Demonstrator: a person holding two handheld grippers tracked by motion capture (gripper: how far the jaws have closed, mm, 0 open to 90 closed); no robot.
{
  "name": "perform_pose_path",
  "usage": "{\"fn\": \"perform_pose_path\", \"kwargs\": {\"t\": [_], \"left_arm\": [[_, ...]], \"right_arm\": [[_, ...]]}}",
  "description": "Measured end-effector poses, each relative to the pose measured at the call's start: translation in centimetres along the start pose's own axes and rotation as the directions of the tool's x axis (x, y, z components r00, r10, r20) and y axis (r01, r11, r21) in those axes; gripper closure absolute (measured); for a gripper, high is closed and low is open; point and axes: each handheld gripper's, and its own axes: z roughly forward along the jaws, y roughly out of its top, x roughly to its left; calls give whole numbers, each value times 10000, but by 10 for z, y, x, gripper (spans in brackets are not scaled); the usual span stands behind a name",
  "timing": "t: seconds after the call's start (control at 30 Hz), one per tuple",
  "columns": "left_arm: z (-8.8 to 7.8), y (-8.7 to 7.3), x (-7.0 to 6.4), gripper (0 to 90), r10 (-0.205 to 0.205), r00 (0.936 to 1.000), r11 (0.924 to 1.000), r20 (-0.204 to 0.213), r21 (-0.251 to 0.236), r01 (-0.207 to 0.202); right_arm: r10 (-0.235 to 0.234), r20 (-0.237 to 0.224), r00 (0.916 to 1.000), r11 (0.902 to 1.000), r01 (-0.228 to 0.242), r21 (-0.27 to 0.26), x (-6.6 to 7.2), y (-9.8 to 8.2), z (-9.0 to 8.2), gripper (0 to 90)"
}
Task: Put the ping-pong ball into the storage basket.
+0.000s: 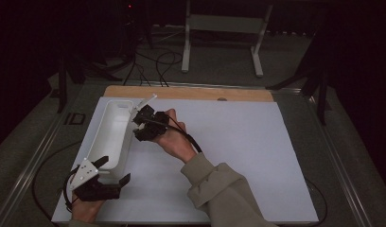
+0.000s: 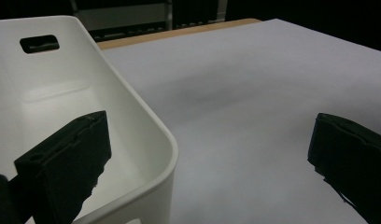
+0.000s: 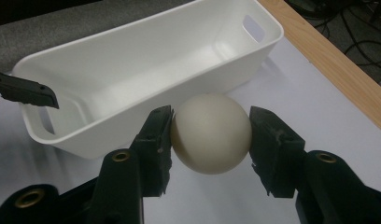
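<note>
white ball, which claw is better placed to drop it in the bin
Right. The right claw is shut on the white ball beside the white bin. The left claw is open, straddling the bin's near corner with nothing in it.

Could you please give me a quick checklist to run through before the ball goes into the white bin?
1. Ball held between both jaws of the right tongs: ok.
2. White bin has room inside, nothing seen in it: ok.
3. Ball already over the bin opening: not ok, it sits beside the near wall, outside the rim.
4. Left tongs open, straddling the bin's near corner, one jaw inside: not ok if the drop lands there.
5. Bin steadied by a grip: not ok, left jaws are wide apart.
</note>
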Motion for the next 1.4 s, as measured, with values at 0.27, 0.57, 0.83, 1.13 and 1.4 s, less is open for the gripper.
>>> {"fn": "perform_pose_path", "kwargs": {"t": [0.27,0.57,0.83,1.13,1.4], "left_arm": [[-1,0,0,0,-69,10000,10000,19,-51,69],[0,0,0,0,-60,10000,10000,41,-31,60],[0,0,0,0,-80,10000,10000,58,-32,80],[0,0,0,0,-95,9999,10000,64,-25,95],[0,0,0,0,-104,9999,9999,70,7,104]], "right_arm": [[-91,-72,9999,10000,91,26,6,5,6,509],[-69,-57,10000,9999,70,74,8,9,12,509],[-72,-50,10000,10000,72,51,10,12,17,509],[-22,-50,10000,10000,22,-38,12,14,19,509],[-31,-54,10000,9999,31,-114,15,18,22,509]]}}
